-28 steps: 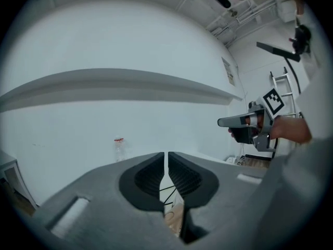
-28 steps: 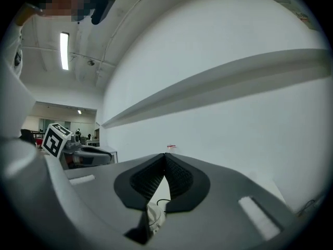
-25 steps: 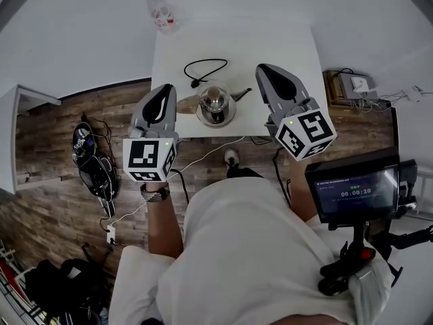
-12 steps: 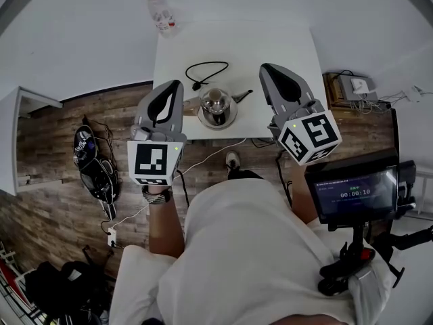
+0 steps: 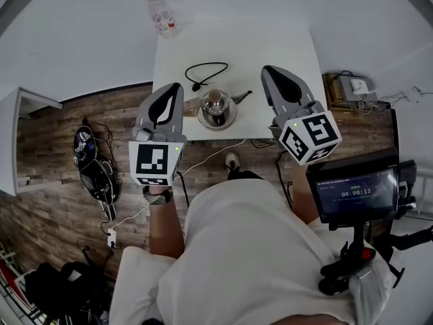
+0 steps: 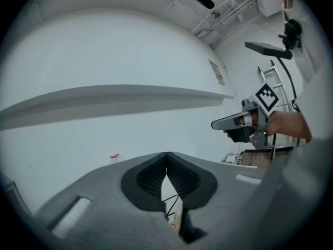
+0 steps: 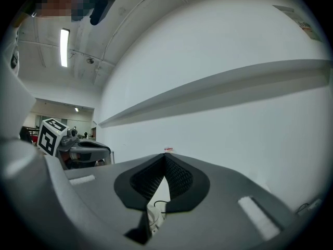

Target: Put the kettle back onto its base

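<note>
Our left gripper is clenched on nothing, with its jaws pressed together, and our right gripper is the same. In the head view the steel kettle stands upright between them, near the front edge of the white table. Its lid is on, so we cannot see inside. A black cord lies just behind it. A plastic bottle is beyond the table's far left corner.

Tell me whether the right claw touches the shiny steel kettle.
Apart: head view shows white tabletop between right claw and shiny steel kettle.
</note>
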Tool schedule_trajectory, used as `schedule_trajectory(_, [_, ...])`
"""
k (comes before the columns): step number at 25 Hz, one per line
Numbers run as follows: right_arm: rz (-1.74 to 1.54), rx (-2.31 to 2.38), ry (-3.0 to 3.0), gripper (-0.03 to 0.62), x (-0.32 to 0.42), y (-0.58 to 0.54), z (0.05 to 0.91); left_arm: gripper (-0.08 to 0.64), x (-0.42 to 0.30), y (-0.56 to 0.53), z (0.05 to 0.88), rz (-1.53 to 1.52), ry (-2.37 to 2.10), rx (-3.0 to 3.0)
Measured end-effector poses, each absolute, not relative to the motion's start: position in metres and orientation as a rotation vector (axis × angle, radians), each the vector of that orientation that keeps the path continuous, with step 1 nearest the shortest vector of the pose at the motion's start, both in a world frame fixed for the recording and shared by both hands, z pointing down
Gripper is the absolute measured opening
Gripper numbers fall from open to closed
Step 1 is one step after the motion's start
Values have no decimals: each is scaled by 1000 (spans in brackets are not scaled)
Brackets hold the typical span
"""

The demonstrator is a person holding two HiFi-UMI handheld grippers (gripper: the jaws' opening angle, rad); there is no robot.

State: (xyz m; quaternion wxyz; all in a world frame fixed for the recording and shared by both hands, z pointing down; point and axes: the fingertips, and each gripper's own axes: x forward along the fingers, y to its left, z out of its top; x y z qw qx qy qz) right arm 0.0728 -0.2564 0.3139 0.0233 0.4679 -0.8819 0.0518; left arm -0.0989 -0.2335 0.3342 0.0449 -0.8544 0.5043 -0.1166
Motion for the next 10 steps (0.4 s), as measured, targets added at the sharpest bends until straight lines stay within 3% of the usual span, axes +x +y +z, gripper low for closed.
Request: schedule_trajectory(10, [186,1446,-2735,2,73,-256,318,6,-107,-234,345,-366,1587,-2635])
